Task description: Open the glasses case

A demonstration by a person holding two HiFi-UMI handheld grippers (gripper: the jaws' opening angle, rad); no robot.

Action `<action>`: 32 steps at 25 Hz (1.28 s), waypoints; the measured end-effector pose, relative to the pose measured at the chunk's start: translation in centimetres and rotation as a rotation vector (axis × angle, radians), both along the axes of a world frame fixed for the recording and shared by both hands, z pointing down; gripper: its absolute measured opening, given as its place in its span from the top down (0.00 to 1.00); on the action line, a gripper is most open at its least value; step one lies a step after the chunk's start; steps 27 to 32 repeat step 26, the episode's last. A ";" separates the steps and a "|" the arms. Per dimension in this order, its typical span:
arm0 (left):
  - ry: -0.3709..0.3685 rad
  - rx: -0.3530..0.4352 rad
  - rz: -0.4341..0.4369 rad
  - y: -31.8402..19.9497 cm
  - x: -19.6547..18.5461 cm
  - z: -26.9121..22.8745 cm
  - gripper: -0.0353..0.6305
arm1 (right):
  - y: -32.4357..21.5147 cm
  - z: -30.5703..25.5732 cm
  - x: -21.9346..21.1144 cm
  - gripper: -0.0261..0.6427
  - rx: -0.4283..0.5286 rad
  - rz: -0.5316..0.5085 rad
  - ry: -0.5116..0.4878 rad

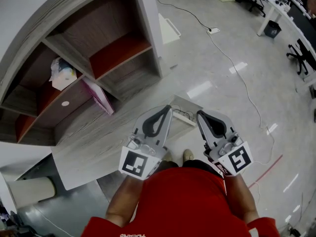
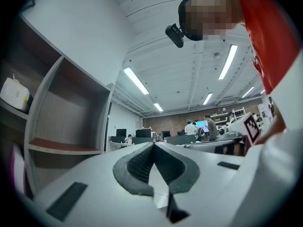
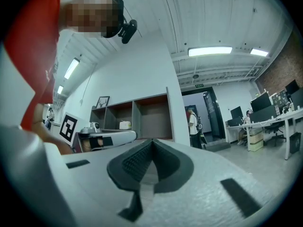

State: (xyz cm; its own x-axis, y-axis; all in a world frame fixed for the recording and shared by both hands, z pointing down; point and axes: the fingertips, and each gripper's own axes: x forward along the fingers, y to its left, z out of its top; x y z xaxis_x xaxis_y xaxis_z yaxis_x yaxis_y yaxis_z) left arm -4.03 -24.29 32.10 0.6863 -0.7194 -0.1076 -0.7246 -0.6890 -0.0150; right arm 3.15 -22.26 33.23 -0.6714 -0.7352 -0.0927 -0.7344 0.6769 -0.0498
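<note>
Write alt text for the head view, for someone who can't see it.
The left gripper and right gripper, both shut and empty, are held side by side by a person in a red shirt, beside a wooden shelf unit. No glasses case shows.

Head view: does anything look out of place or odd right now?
Yes: no glasses case shows anywhere. The left claw and right claw are both shut on nothing, held in front of the shelf unit.

Shelf unit point(image 1: 123, 43) fills frame upper left w/ tissue pack point(image 1: 61, 73) in a left compartment, tabletop point(image 1: 94, 137) below it, left gripper point(image 1: 167, 110) & right gripper point(image 1: 200, 114) side by side btm ctr, desks point(image 1: 276, 4) upper right.
</note>
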 end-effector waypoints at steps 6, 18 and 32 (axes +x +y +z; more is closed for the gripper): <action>-0.001 0.003 -0.005 0.1 -0.2 -0.1 0.94 | 0.0 -0.3 -0.4 0.96 0.030 -0.008 0.014; 0.005 -0.001 -0.012 -0.4 -0.4 0.1 0.94 | -0.5 -0.5 -0.5 0.96 0.045 -0.002 0.013; 0.007 -0.005 -0.004 -0.8 -0.2 0.3 0.94 | -0.9 -0.2 -0.2 0.96 0.030 0.010 0.012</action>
